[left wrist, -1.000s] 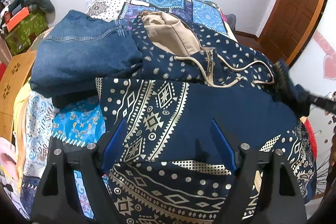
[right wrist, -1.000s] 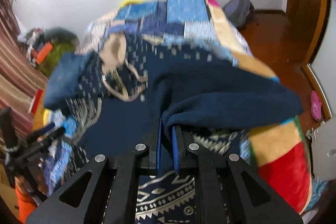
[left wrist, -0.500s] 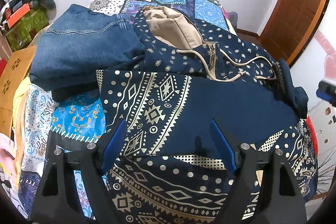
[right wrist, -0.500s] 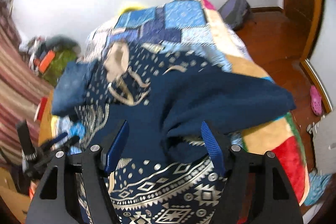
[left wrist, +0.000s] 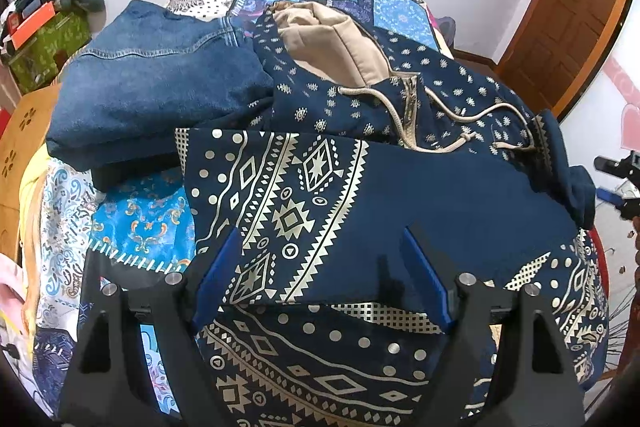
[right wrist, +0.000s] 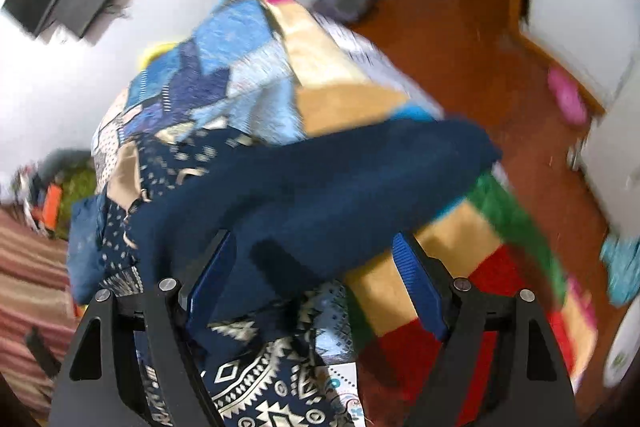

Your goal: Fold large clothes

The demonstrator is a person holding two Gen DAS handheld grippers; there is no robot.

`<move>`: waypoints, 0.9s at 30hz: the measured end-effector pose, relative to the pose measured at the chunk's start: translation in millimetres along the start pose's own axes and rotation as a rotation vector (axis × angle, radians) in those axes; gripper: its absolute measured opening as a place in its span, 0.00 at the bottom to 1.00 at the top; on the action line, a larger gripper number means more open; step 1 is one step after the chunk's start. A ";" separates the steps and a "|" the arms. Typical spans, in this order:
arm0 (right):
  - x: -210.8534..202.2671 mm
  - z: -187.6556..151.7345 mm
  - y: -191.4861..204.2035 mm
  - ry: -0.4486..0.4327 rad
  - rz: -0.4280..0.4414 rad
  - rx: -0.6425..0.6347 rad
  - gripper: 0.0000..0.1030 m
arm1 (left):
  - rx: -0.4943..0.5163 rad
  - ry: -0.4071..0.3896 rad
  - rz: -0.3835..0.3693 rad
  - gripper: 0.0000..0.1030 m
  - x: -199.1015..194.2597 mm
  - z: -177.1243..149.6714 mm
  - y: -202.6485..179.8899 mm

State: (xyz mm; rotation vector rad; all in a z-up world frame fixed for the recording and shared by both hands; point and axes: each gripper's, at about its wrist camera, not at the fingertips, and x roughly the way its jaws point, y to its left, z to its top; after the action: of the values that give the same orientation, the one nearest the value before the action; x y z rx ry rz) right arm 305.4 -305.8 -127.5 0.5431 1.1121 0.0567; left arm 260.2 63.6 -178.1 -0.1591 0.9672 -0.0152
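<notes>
Both grippers — left gripper [left wrist: 320, 283], right gripper [right wrist: 316, 279] — gape wide, empty; best square the patterned hoodie's [left wrist: 420, 195] folded sleeve [right wrist: 320, 187] before gripping.

Even, bright indoor light; the left wrist view is sharp. The right wrist view is smeared with motion blur. Both bend and darken at the edges.

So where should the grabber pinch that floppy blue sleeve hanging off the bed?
Probably at the cuff end of the sleeve, coming in from the right side of the bed. That end sticks out past the hoodie with nothing on top, so the open right gripper could likely close over its edge and carry it back across.
</notes>
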 end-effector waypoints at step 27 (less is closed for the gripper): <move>-37.6 18.7 39.0 -0.214 0.100 -0.058 0.07 | 0.003 -0.029 0.006 0.78 -9.6 3.1 0.3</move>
State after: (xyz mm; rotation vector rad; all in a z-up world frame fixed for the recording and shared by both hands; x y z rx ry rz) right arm 313.0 -290.8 -72.8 0.5393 0.8724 0.1148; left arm 257.3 65.1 -168.5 -0.1537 0.9389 -0.0091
